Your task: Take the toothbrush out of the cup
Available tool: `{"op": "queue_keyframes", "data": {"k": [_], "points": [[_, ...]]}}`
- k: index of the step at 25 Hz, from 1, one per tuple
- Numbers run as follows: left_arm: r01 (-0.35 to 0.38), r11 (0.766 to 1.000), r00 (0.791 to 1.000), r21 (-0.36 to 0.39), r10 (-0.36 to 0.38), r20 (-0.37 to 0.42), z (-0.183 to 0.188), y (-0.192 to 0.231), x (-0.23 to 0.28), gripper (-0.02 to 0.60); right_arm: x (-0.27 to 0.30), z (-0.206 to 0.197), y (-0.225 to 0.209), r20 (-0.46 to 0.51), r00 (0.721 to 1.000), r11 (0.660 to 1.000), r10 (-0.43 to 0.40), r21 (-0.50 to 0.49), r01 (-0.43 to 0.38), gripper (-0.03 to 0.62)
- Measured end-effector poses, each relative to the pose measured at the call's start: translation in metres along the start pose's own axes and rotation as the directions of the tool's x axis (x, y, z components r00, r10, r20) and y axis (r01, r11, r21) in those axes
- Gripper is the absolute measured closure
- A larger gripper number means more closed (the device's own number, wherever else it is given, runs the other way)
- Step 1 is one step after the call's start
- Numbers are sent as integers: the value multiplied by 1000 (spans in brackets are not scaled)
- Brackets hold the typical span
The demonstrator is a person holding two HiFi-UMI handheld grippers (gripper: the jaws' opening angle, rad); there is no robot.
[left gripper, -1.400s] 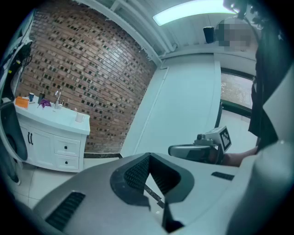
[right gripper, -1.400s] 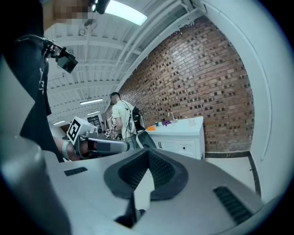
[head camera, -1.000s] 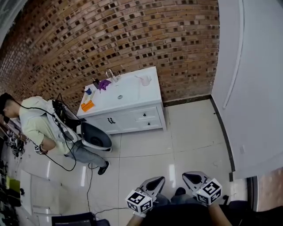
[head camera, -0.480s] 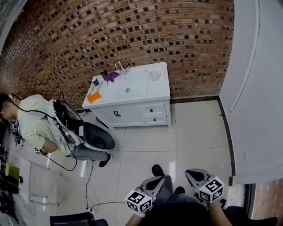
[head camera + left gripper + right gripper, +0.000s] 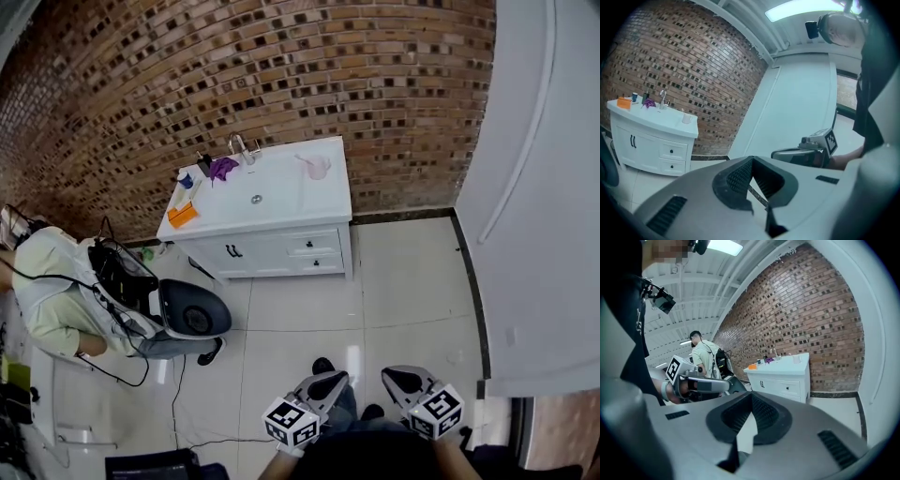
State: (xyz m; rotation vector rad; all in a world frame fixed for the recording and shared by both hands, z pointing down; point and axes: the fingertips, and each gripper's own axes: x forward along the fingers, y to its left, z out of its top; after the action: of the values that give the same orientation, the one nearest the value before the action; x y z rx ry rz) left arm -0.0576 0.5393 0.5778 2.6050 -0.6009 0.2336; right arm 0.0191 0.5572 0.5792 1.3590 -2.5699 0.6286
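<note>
A translucent pinkish cup (image 5: 317,168) stands near the right back corner of a white vanity top (image 5: 281,192), far across the floor. A thin stick that may be the toothbrush leans out of it, too small to tell. The same cup (image 5: 686,119) shows small in the left gripper view, and the cup (image 5: 796,359) also shows in the right gripper view. My left gripper (image 5: 328,381) and right gripper (image 5: 401,376) hang side by side low in the head view, far from the vanity. Both are shut and hold nothing.
The vanity has a sink, a faucet (image 5: 236,146), a purple cloth (image 5: 221,170), a blue cup (image 5: 186,180) and an orange item (image 5: 184,216). A person (image 5: 52,291) sits at the left by a black chair (image 5: 192,314). Cables (image 5: 178,403) lie on the tiled floor. A brick wall stands behind.
The head view has swayed, and the vanity shifted right then back left. The seated person now lies further left and lower in the picture. Both grippers stay shut low in the frame.
</note>
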Motion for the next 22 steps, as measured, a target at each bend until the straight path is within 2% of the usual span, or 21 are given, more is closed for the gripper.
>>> {"op": "queue_keyframes", "data": {"k": [7, 11, 22], "points": [[37, 999, 999, -5, -37, -11, 37, 39, 27, 575, 42, 57, -43, 23, 998, 998, -52, -18, 52, 611], [75, 997, 997, -12, -75, 1, 59, 62, 40, 575, 67, 70, -66, 18, 999, 999, -48, -15, 48, 611], [38, 999, 999, -37, -37, 27, 100, 143, 39, 575, 151, 108, -78, -17, 1000, 999, -9, -42, 8, 611]]}}
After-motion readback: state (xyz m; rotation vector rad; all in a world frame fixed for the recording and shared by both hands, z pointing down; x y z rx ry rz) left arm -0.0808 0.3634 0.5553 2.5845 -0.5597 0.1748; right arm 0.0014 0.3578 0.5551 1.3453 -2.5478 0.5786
